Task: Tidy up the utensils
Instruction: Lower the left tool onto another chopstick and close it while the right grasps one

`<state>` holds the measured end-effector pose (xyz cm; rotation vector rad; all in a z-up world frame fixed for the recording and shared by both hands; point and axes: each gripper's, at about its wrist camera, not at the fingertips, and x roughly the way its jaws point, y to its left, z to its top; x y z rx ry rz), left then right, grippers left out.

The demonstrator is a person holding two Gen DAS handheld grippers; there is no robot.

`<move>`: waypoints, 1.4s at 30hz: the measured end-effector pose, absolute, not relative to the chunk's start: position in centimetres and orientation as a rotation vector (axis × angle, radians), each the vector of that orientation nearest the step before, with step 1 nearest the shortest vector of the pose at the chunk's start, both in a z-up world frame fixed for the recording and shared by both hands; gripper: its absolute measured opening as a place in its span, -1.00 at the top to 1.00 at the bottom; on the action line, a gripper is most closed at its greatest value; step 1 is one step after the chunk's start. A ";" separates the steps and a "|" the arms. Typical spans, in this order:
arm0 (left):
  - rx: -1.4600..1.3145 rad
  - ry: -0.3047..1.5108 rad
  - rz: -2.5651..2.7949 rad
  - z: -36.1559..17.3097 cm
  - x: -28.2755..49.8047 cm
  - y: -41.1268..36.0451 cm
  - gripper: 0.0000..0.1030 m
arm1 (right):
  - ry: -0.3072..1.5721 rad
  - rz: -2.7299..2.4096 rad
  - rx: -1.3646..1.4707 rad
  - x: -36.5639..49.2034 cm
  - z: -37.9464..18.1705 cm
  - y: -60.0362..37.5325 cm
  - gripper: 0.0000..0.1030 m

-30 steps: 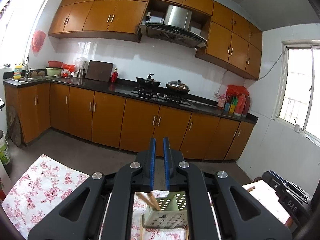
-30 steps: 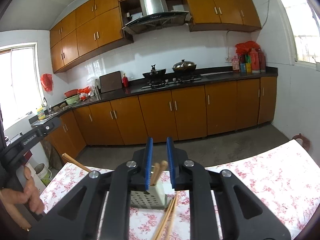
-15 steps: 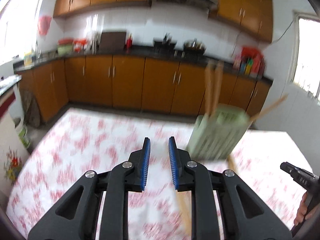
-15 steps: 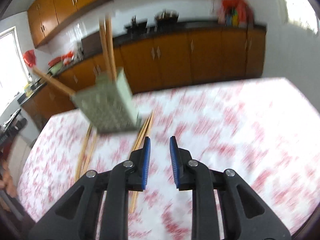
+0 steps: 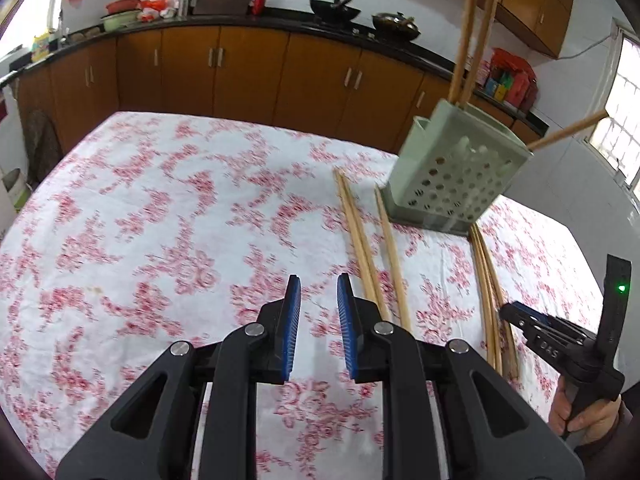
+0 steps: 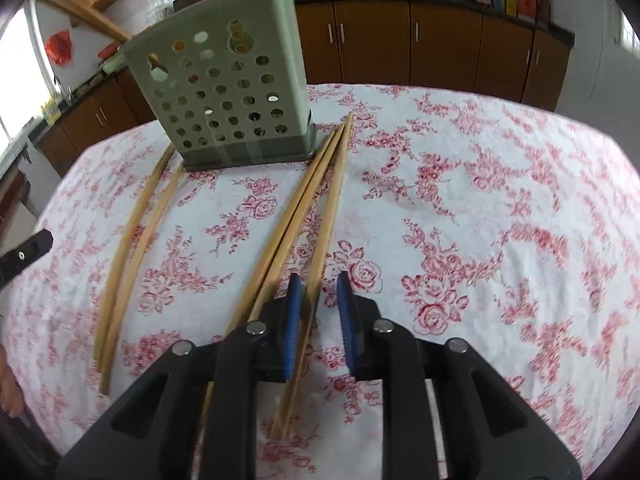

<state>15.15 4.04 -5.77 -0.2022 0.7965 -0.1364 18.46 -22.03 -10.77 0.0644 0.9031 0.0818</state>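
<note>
A pale green perforated utensil holder (image 5: 456,172) (image 6: 232,92) stands on the flowered tablecloth with a few wooden chopsticks upright in it (image 5: 468,40). Loose chopsticks lie in front of it in two groups (image 5: 362,240) (image 5: 488,292). My left gripper (image 5: 318,292) hovers low over bare cloth just left of the nearer pair, jaws slightly apart, nothing between them. My right gripper (image 6: 318,284) sits over the three-chopstick bundle (image 6: 304,200). Its jaws are closing, and the rightmost chopstick (image 6: 332,196) runs under the gap close to the left pad; the pads do not press on it.
The table (image 5: 120,220) is covered edge to edge by the red-and-white cloth. A second pair of chopsticks (image 6: 132,232) lies left of the bundle. A hand (image 5: 580,412) holds the right gripper (image 5: 524,320) at lower right. Brown kitchen cabinets (image 5: 240,68) stand beyond the far edge.
Both grippers have dropped and tipped down, from facing the kitchen cabinets to close over the tablecloth and chopsticks. The left jaws have parted a little.
</note>
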 end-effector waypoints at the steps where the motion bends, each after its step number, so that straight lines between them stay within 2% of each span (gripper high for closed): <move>1: -0.200 0.803 -0.146 -6.0 15.3 3.6 0.62 | 0.901 0.074 0.059 18.5 -10.8 -22.1 0.82; 11: -0.177 0.880 -0.218 -8.0 16.6 0.6 0.62 | 0.887 -0.085 0.158 18.9 -10.7 -27.9 0.85; 28: -0.115 0.921 -0.134 -9.7 18.0 0.5 0.69 | 0.873 -0.088 0.115 18.5 -11.0 -27.4 0.84; 34: -0.078 0.906 -0.141 -9.8 17.8 -0.4 0.69 | 0.872 -0.068 0.106 18.5 -10.9 -26.7 0.77; 36: -0.069 0.907 -0.128 -9.8 17.8 -0.3 0.84 | 0.869 -0.071 0.078 18.5 -10.9 -26.4 0.80; 42: -0.134 0.916 -0.033 -9.8 18.4 3.1 0.85 | 0.865 -0.087 0.081 18.6 -10.8 -27.1 0.85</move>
